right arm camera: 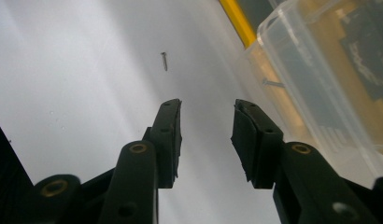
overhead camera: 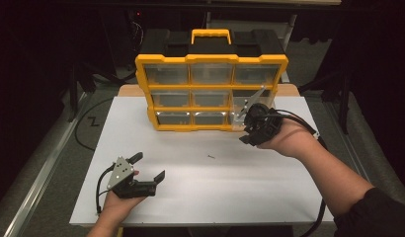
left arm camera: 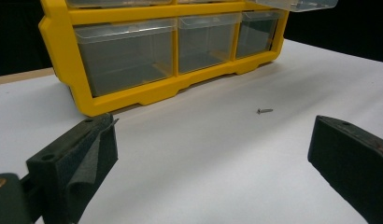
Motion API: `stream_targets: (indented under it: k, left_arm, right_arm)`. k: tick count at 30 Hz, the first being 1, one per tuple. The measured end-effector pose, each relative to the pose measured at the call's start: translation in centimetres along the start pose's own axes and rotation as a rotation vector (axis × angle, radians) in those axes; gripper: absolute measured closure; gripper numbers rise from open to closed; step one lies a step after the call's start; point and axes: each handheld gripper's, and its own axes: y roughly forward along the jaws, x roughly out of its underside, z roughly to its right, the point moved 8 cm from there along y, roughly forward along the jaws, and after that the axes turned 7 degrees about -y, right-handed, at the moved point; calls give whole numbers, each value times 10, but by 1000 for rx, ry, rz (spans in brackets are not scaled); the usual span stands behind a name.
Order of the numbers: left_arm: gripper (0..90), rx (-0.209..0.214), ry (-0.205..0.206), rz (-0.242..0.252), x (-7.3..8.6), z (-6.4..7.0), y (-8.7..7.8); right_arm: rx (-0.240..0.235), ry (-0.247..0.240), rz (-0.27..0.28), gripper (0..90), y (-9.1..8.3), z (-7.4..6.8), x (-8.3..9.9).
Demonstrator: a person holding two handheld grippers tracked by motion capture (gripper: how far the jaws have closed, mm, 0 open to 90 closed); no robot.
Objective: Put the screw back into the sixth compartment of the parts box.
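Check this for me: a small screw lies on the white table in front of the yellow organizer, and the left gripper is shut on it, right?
Not quite. The screw does lie on the white table in front of the yellow organizer, but the left gripper is open with nothing between its jaws, well short of the screw. The left gripper view shows this.

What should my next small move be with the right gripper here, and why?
Probably swing the right gripper toward the screw and lower over it. Its jaws stand open and empty beside the pulled-out clear drawer, and the screw lies loose on the white table, apart from the yellow organizer.
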Motion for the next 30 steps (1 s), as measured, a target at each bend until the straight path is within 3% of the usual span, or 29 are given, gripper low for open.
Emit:
stream_targets:
  k: [14, 23, 30]
  left_arm:
    - [23, 2, 3, 0, 0, 0, 0]
    - [23, 1, 6, -1, 0, 0, 0]
    - [23, 1, 6, -3, 0, 0, 0]
  right_arm:
    - [-48, 12, 9, 457, 38, -23, 5]
    - [-70, -3, 25, 290, 66, -36, 3]
    - [-84, -9, 11, 277, 88, -45, 1]
